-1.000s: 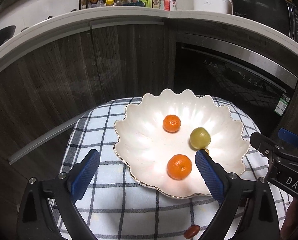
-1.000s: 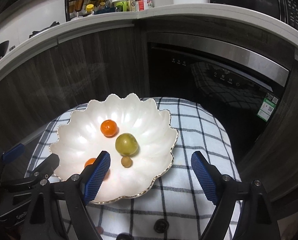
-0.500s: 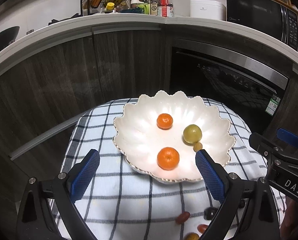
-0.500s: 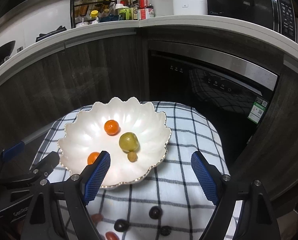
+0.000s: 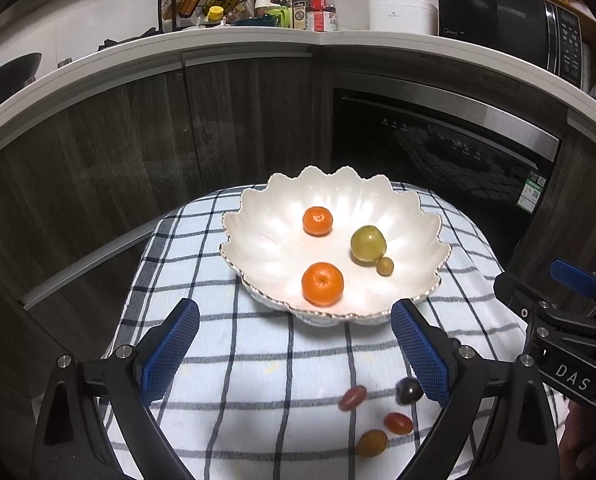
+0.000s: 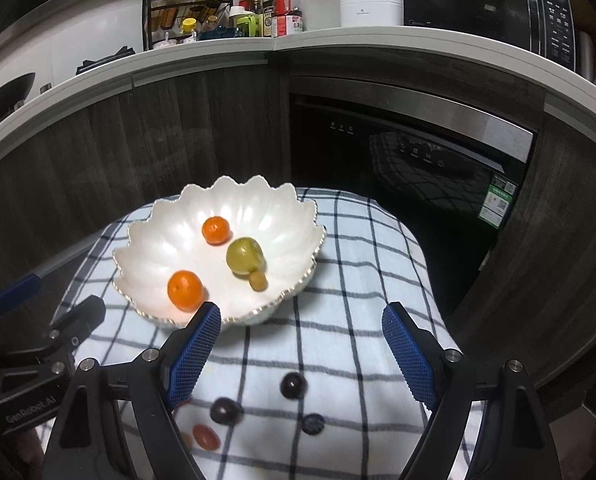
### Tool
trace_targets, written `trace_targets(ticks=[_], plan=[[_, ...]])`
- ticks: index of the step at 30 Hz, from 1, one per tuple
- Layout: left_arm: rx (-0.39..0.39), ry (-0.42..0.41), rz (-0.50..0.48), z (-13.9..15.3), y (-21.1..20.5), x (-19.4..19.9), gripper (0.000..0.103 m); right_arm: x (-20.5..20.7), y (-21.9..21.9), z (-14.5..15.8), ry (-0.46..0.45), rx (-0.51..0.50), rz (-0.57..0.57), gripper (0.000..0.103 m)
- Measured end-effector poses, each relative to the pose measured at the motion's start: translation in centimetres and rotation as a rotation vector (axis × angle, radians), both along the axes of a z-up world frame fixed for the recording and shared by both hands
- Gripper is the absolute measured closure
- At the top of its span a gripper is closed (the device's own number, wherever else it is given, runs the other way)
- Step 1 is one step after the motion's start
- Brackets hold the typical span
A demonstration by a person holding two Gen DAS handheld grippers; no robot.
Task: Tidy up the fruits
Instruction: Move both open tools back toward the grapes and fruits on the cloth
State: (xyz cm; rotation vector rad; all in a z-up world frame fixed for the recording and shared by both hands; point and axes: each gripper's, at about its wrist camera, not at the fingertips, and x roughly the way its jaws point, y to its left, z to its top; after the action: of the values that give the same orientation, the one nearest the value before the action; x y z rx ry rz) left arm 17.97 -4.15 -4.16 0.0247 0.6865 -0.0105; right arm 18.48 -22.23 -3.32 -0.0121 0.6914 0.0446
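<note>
Fruits: four sit in the bowl [image 5: 258,216] ahead of both jaws; loose grapes [image 6: 293,385] lie under the right gripper [image 6: 301,344]. Both grippers, left [image 5: 294,344] included, gape wide, empty. You're between picks; next, drop onto one grape, close gently.

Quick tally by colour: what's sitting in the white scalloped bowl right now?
Orange round mandarins: 2
Green round fruit: 1
Small olive-brown round fruit: 1
Total in the white scalloped ceramic bowl: 4

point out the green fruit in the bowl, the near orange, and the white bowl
green fruit [image 5: 368,243], left wrist view, middle of its skin
near orange [image 5: 322,283], left wrist view, its top dimple
white bowl [image 5: 254,236], left wrist view, bare inner wall
</note>
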Motion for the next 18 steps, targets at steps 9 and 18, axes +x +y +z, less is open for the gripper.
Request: trace_targets(ticks=[9,18], plan=[[-0.002,0.002,-0.022,-1.3,-0.9,-1.8,0.005,-1.6,-0.9,-1.2,0.016,-0.003,0.001,0.019],[-0.005,0.024,-0.036,-3.3,-1.6,-3.0,0.006,-2.9,-1.4,-2.6,0.021,-0.016,-0.003,0.019]])
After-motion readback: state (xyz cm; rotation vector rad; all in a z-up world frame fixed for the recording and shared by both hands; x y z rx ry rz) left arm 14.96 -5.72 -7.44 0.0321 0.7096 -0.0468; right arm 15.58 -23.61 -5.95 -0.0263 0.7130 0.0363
